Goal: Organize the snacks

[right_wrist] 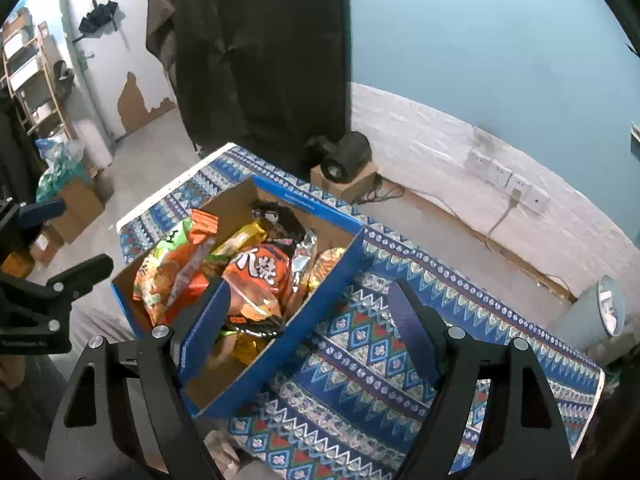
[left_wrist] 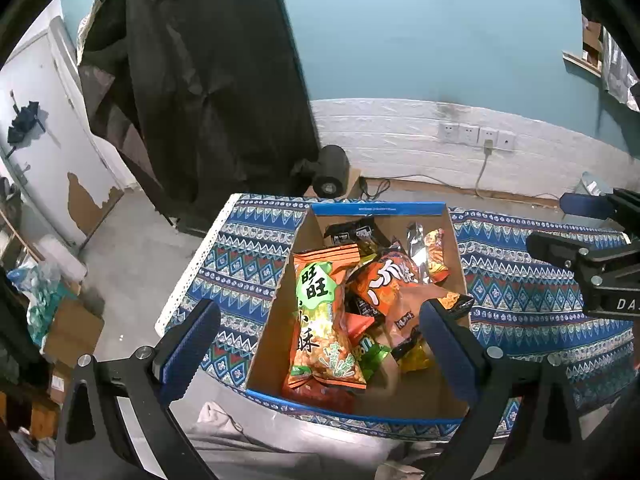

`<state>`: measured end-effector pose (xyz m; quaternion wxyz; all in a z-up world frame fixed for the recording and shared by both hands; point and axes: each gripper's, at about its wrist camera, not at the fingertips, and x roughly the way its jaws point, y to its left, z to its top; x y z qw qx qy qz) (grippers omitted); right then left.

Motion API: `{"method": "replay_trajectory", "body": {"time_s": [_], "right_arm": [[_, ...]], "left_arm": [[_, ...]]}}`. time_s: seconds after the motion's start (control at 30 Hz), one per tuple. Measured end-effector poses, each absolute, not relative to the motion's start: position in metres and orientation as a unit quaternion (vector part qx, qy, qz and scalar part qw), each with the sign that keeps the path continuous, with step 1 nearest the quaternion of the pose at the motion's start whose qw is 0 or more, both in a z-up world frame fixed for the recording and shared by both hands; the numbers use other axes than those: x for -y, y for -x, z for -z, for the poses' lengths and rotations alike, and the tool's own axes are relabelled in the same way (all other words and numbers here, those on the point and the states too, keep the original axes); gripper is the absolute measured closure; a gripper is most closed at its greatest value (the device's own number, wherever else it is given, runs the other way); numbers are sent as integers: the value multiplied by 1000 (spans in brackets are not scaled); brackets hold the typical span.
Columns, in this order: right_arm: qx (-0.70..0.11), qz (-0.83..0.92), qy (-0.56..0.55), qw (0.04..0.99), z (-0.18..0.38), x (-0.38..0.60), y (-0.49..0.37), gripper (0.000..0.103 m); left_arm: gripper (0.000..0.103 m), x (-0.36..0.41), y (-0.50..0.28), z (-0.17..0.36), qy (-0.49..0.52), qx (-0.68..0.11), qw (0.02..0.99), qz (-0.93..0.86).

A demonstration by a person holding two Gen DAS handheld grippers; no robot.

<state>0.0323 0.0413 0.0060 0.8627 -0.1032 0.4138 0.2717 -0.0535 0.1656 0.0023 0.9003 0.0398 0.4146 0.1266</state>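
One box (left_wrist: 378, 210); four wall sockets (left_wrist: 476, 135)

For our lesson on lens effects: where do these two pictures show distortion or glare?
Left wrist view: the white wall band bows upward, corners vignetted black. Right wrist view: the table edge curves, and the silver foil packet in the box glints.

L gripper (left_wrist: 320, 344) & R gripper (right_wrist: 308, 328): jaws apart, empty.

Dark coat (left_wrist: 200, 80), wall sockets (left_wrist: 476, 134)
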Motion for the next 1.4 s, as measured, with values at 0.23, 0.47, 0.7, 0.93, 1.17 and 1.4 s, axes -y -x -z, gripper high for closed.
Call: {"method": "replay_trajectory", "body": {"time_s": [0.23, 0.47, 0.7, 0.93, 1.17, 1.4], "right_arm": [[-419, -268, 101, 861, -2, -39, -35, 23], [-417, -272, 102, 861, -4, -41, -33, 23], [-417, -272, 102, 861, -4, -42, -32, 23], [-417, -271, 103, 861, -4, -43, -32, 23], [-417, -272, 103, 861, -4, -43, -32, 23], [-417, -275, 103, 860, -5, -42, -31, 23]], "left_arm": [[2, -166, 53, 0, -42, -418, 899, -127], [2, -167, 53, -1, -38, -418, 899, -123], [2, -168, 54, -2, -35, -420, 899, -122], [2, -168, 52, 0, -36, -426, 895, -125], [2, -167, 53, 1, -36, -425, 896, -122], [2, -164, 51, 4, -41, -430, 894, -117]]}}
